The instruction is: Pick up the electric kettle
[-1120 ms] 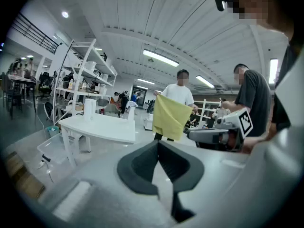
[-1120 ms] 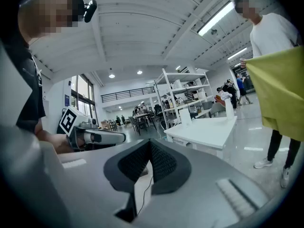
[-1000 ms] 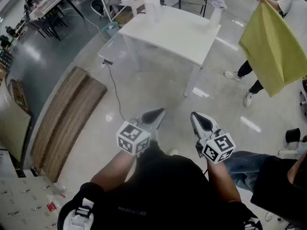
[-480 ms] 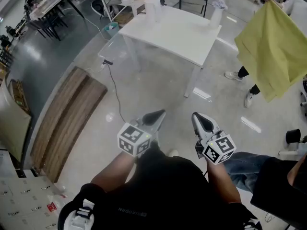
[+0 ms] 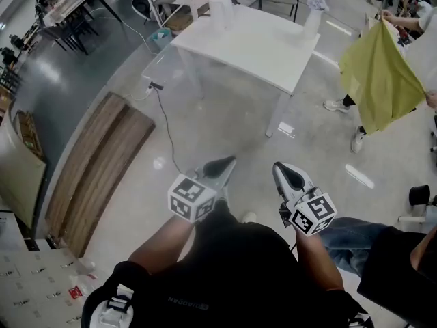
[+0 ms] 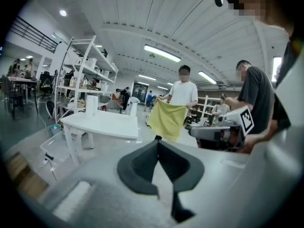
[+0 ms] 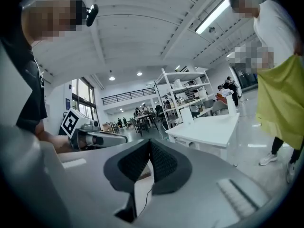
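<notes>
Kettle [image 5: 311,23]: best read is the tapered white thing on the right back corner of the white desk [image 5: 252,50], upper middle of the head view, but it's too small to be sure. A white cylinder [image 5: 220,9] stands upright at the desk's left back edge, well apart from it. Both show small in the gripper views too, left of centre in the left gripper view and right of centre in the right one. Left gripper [image 5: 227,160] sits lower centre in the head view, jaws pressed together at the tips with nothing between them; its own view shows the same. Right gripper [image 5: 278,165] is just beside it to the right, jaws also pressed together and empty. Both point roughly toward the desk and are well short of it, over bare floor. Each marker cube sits behind its jaws, left cube [image 5: 191,198] and right cube [image 5: 312,212]. A cable [image 5: 164,125] runs across the floor from under the desk's left side toward the grippers. A wood panel [image 5: 95,169] lies on the floor at left. At upper right a person holds up a yellow cloth [image 5: 379,80]. White shelving [image 6: 83,75] stands behind the desk.
</notes>
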Demonstrator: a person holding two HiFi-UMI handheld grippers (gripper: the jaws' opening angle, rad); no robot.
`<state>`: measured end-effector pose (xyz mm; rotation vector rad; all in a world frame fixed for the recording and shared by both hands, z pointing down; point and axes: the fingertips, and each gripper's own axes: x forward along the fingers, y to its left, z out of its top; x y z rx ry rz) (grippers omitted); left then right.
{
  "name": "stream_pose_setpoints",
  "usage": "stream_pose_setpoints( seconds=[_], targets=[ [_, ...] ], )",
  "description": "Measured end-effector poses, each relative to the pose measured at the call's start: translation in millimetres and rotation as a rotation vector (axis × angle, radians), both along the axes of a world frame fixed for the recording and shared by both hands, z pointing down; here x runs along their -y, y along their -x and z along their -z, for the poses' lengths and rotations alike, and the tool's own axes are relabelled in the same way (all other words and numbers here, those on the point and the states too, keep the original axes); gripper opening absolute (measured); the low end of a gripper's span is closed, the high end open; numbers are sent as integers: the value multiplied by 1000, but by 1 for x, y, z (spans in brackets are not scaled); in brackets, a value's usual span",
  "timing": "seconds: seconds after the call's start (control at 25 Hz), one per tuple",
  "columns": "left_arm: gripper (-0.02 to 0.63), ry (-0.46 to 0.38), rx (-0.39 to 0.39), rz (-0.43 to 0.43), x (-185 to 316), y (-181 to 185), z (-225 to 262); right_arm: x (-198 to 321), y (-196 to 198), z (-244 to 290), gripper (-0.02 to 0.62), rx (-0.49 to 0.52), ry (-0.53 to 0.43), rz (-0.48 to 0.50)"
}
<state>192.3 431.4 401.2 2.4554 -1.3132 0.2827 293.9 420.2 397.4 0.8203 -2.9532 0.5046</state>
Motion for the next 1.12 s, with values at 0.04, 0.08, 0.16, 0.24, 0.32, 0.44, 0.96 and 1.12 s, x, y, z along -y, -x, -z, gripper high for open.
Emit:
stream_pose_setpoints(
  seconds=[0.04, 0.08, 0.16, 0.24, 0.32, 0.44, 0.96, 1.12],
  targets=[
    [1, 3, 0, 1, 2, 2, -1, 2, 1, -1, 5, -1, 6, 0],
    [2, 4, -1, 2, 5, 3, -2, 5, 3, -3, 5, -2, 8, 0],
    [2, 4, -5, 4, 11, 8, -3, 13, 7, -5, 5, -3, 11, 3],
    [2, 2, -12, 9, 18, 13, -3, 19, 12, -6, 5, -8, 13, 5],
    [2, 0, -14, 17, 25, 22, -2, 26, 17, -7, 5, -18, 18, 6],
    [2, 1, -19, 32, 36, 34, -3, 38, 22, -10, 5, -33, 25, 8],
    [0, 26, -27, 62, 110, 81, -23, 114, 56, -29, 5, -58, 68, -10],
    [0, 24, -29, 59, 131, 97, -23, 134, 75, -31, 5, -66, 75, -11]
  ],
)
